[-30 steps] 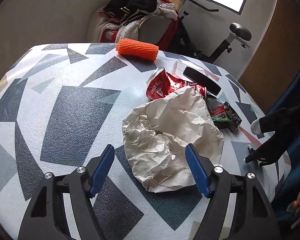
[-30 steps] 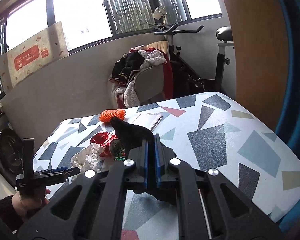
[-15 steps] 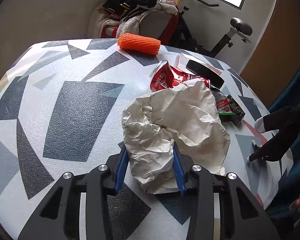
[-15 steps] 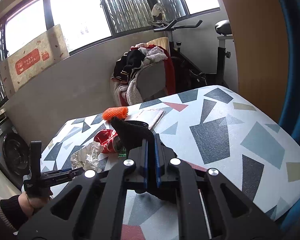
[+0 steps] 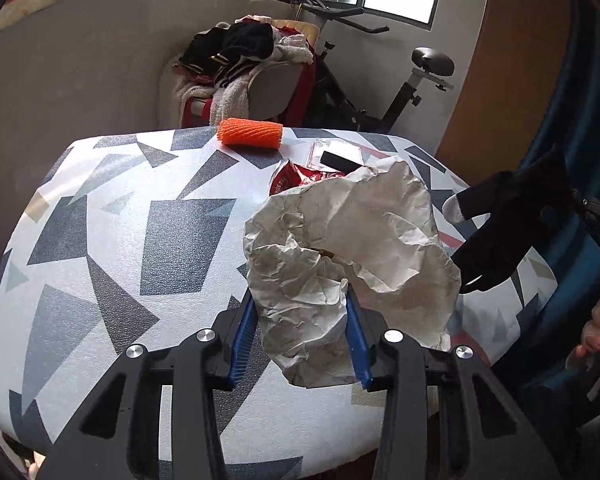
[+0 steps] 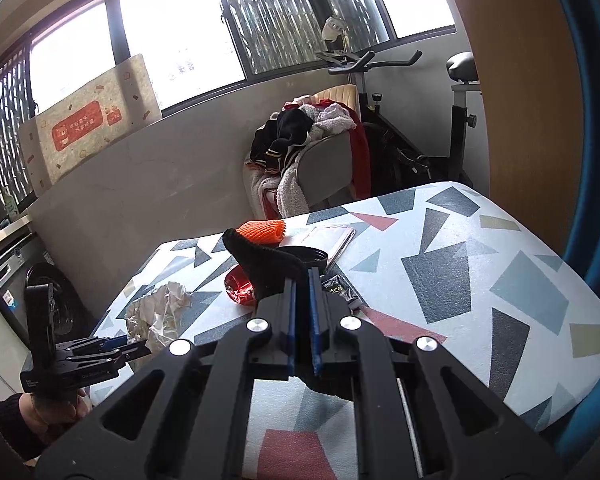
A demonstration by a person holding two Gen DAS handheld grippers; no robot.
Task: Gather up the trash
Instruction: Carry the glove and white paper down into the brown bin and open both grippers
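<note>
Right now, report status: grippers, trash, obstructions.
Left gripper shut on crumpled paper. Right gripper shut on black glove. Red can, orange net on table. Nothing blocking.

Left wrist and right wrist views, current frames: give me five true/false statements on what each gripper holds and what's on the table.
1. The left gripper is shut on the crumpled paper. True.
2. The right gripper is open and empty. False: it is shut on a black glove.
3. The orange mesh sleeve lies at the table's far edge. True.
4. The red can stands upright, undented. False: it lies crushed behind the paper.
5. The glove is draped over the chair. False: it hangs from the right gripper, over the table.
</note>
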